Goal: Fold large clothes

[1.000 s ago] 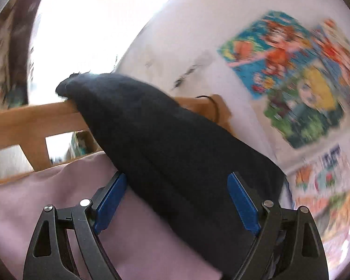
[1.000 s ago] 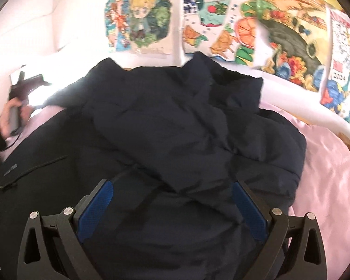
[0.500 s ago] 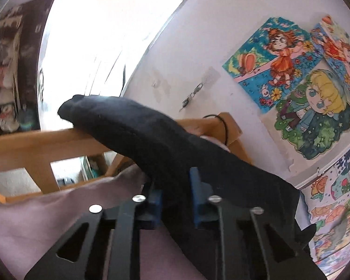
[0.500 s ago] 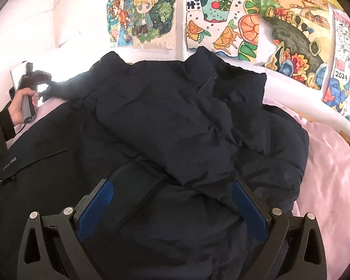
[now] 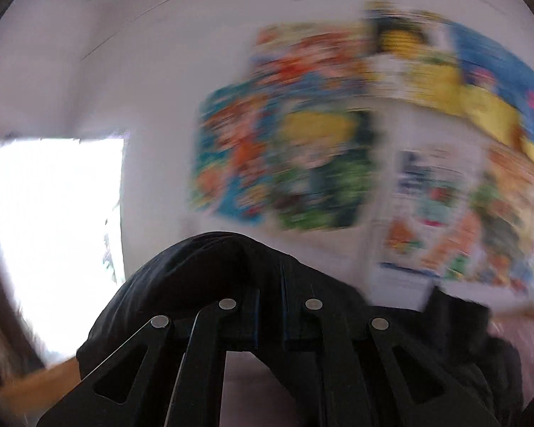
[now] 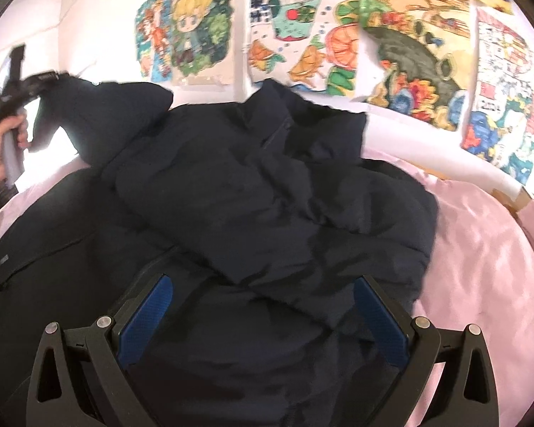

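Observation:
A large dark navy padded jacket [image 6: 249, 195] lies crumpled on a pink sheet [image 6: 480, 249]. In the right wrist view my right gripper [image 6: 263, 306] hovers open just above the jacket's lower front, with nothing pinched between its blue pads [image 6: 146, 313]. At the far left of that view a hand [image 6: 3, 142] holds my left gripper [image 6: 55, 76], which lifts the jacket's sleeve [image 6: 99, 114] off the bed. The left wrist view is blurred. There my left gripper [image 5: 268, 295] has its jaws closing tight on a fold of the dark sleeve [image 5: 203, 270], which drapes over both fingers.
Colourful cartoon posters [image 6: 302, 35] cover the white wall behind the bed. A bright window [image 5: 53, 231] glows at the left. A strip of the wooden bed frame [image 5: 42, 380] shows at the lower left, and a white padded edge [image 6: 445, 163] borders the sheet at the right.
My left gripper went from wide open around the sleeve to clamped on it, then rose and rolled, lifting the sleeve off the wooden rail. The right gripper stayed open, drifting slightly over the jacket.

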A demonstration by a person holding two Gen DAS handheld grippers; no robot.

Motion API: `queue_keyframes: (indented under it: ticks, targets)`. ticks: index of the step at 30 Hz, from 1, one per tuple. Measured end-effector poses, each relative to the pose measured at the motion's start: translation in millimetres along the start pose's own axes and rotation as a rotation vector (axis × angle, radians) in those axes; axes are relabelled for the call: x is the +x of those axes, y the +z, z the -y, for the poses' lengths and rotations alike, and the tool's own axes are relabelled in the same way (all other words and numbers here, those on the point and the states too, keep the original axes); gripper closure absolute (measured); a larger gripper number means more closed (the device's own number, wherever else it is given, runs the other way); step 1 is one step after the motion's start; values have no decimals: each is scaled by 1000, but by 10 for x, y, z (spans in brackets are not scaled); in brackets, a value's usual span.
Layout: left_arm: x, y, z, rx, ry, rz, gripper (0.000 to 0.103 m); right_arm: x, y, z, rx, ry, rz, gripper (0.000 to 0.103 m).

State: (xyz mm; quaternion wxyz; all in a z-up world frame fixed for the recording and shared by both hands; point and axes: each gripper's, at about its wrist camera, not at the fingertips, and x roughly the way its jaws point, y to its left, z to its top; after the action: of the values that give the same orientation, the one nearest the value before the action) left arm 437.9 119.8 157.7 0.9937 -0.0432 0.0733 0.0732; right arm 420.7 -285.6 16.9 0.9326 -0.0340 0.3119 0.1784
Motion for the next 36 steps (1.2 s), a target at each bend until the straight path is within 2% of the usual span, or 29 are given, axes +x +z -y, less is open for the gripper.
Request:
queue_keyframes:
  ticks: [3, 6, 8, 11, 16, 20, 21, 22, 23, 24, 25, 28, 31, 34, 36]
  targets:
    - [-192, -18, 562, 123, -146, 15, 97, -27, -6, 157, 42, -38, 5, 0]
    - [-308, -131, 1070, 216, -291, -23, 97, -62, -30, 328, 85, -69, 8, 0]
    - [-334, -247, 1379, 269, -392, -75, 97, -86, -55, 431, 102, -96, 8, 0]
    - [-363, -519, 1730, 335, -504, -180, 97, -102, -108, 599, 128, -143, -1, 0]
    - [-307, -1007, 2157, 458, -625, -337, 97, -71, -207, 800, 156, -193, -29, 0]
    - [-200, -1295, 2253, 492, -675, -485, 92, 2, -273, 910, 179, -201, -54, 0]
    - [-187, -1333, 2251, 489, -697, -516, 85, 14, -284, 917, 181, -203, -57, 0]
    - [-180, -1362, 2242, 480, -734, -552, 72, 32, -286, 924, 183, -204, -60, 0]
    - [-248, -1403, 2206, 477, -764, -570, 64, 53, -290, 931, 187, -203, -61, 0]
    - [-299, -1420, 2176, 478, -794, -582, 52, 69, -285, 934, 190, -203, -63, 0]
    - [-371, -1429, 2138, 489, -819, -584, 45, 83, -278, 933, 191, -203, -63, 0]
    - [-597, -1420, 2017, 512, -890, -587, 43, 119, -254, 886, 179, -216, -63, 0]
    - [-817, -1407, 1790, 458, -942, -600, 42, 91, -177, 721, 123, -243, -24, 0]
    - [-909, -1344, 1489, 383, -898, -611, 42, -14, -55, 416, 22, -236, 68, 0]
    - [-873, -1282, 1257, 325, -808, -610, 42, -94, 15, 155, -65, -199, 138, 0]
